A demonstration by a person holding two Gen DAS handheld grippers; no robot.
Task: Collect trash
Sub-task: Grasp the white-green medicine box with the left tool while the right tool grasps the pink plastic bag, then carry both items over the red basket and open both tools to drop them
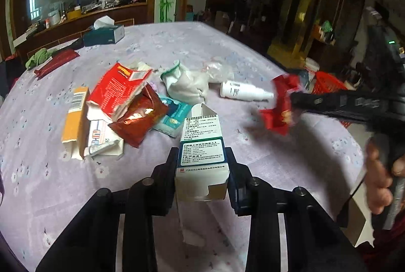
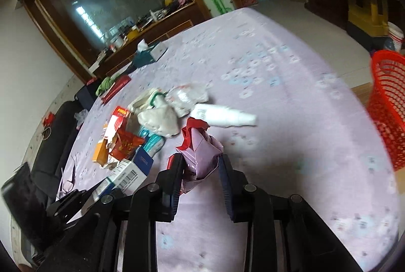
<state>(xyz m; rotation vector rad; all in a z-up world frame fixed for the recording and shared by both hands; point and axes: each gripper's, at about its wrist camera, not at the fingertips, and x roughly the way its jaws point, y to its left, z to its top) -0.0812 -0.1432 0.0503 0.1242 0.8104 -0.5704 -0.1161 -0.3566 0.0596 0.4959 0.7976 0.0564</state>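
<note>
Cardboard fills your left tongs point(image 1: 201, 165): they pinch a white and blue medicine box point(image 1: 202, 158) by its sides, its torn flap open toward you, held above the table point(image 1: 278, 150) with its lilac flowered cloth. At 10 o'clock from that box lies the pile of trash point(image 1: 121, 110), with a red torn carton, a shiny red foil packet, an orange-edged box and a teal sachet overlapping one another. At 12 o'clock sits a crumpled white bag point(image 1: 187, 84), and just beside it, toward 1 o'clock, a white spray bottle point(image 1: 243, 91) lies on its side. Your right tongs point(image 2: 201, 167) squeeze a crumpled red wrapper point(image 2: 200, 148) whose silvery inside faces the right wrist camera; in the left wrist view it is blurred, off the cloth at 2 o'clock. Beyond the table edge, at 2 o'clock in the right wrist view, stands a red mesh basket point(image 2: 388, 105). Far across the table, at 11 o'clock, rests a teal tissue box point(image 1: 105, 35).
</note>
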